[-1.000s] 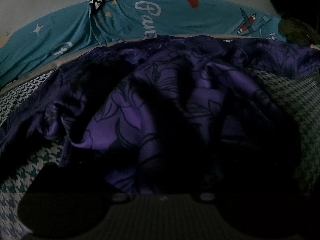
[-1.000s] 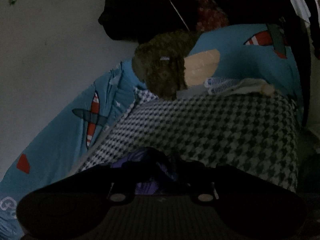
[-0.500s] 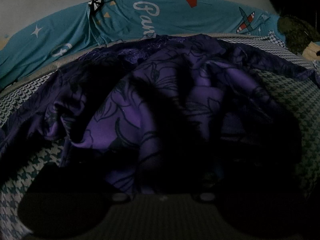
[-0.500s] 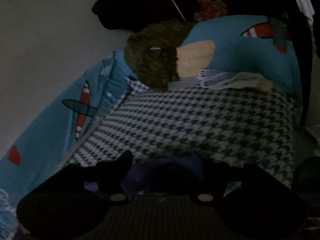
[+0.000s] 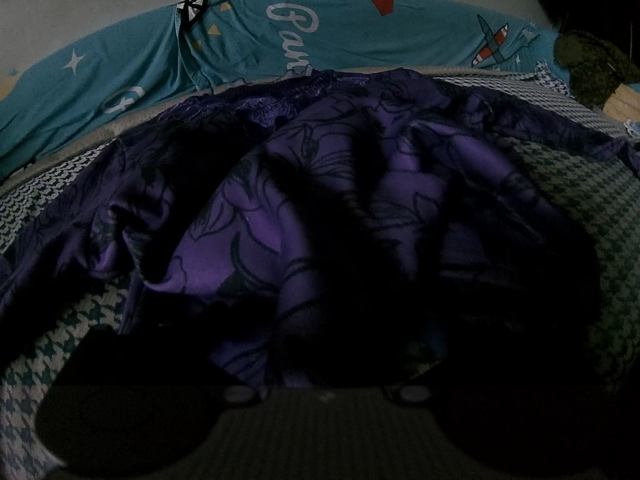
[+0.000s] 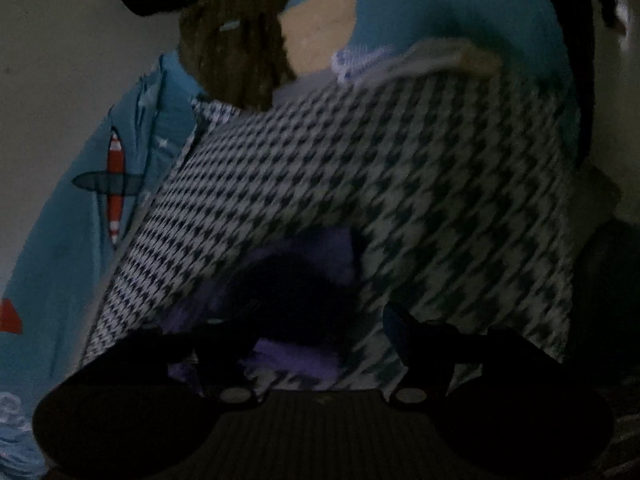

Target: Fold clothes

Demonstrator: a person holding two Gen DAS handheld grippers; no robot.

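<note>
A: Right, nearest to us on the left side, the left gripper (image 5: 320, 344) sits low in deep shadow over the purple garment (image 5: 248, 232). We honestly cannot tell whether its jaws are spread or pinching cloth; it is all black down there.

B: And on our right, the right gripper (image 6: 296, 344) has its fingers (image 6: 404, 332) standing apart, a purple corner of the garment (image 6: 316, 248) lying between them on the bed. We see nothing pressed on the cloth.

A: So where is the garment overall?

B: Heaped in loose folds across the houndstooth cover (image 5: 580, 184), bunched toward the middle, its gathered band (image 5: 280, 100) at the far edge.

A: It looks thin and satiny to us, with a sheen on the ridges. We would judge it light, limp and slippery, likely to slide out of a shallow pinch.

B: Agreed. We would take it at a hem or that gathered band, where the cloth is doubled and gives more bite, not on a smooth fold.

A: Beyond it, the teal sheet (image 5: 340, 44) with planes and lettering runs along the wall.

B: And further off on the right view, an olive fuzzy lump (image 6: 236, 40) sits at the far end of the cover.
</note>
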